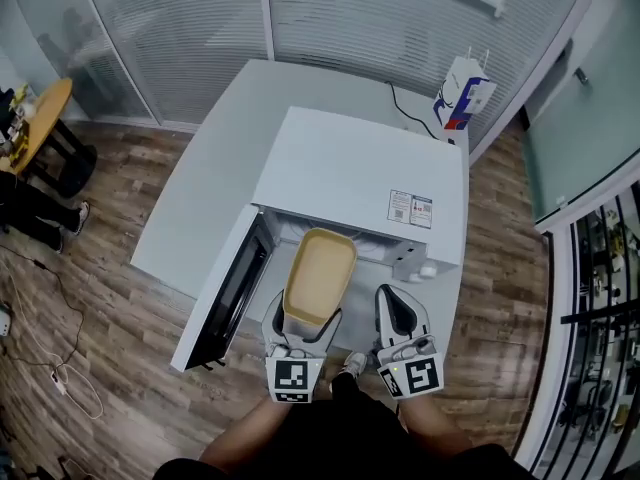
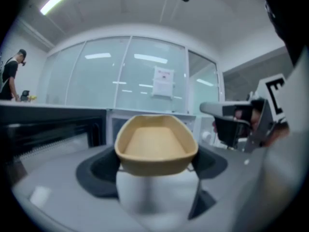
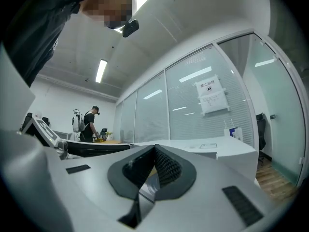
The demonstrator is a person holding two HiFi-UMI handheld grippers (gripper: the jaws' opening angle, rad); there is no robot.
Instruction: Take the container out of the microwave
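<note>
The tan oval container (image 1: 320, 276) sticks out of the white microwave's (image 1: 360, 173) open front. The left gripper (image 1: 302, 320) is squeezed onto its near end. The right gripper (image 1: 402, 313) is closed on nothing. Next, I think, pull the container clear and find a spot on the white surface (image 1: 215, 168).

wood-plank floor (image 1: 120, 358), white table (image 1: 215, 158) near striped glass partitions (image 1: 350, 18), round wooden table (image 1: 45, 110) at left, cables (image 1: 62, 380) on floor, strip lights (image 3: 101, 70) on ceiling (image 3: 164, 37).

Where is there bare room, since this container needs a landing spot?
Bare: the microwave's top left of its label, and the table left of the microwave. Crowded: the opening, between the open door and the right gripper, where the left gripper holds the container.
</note>
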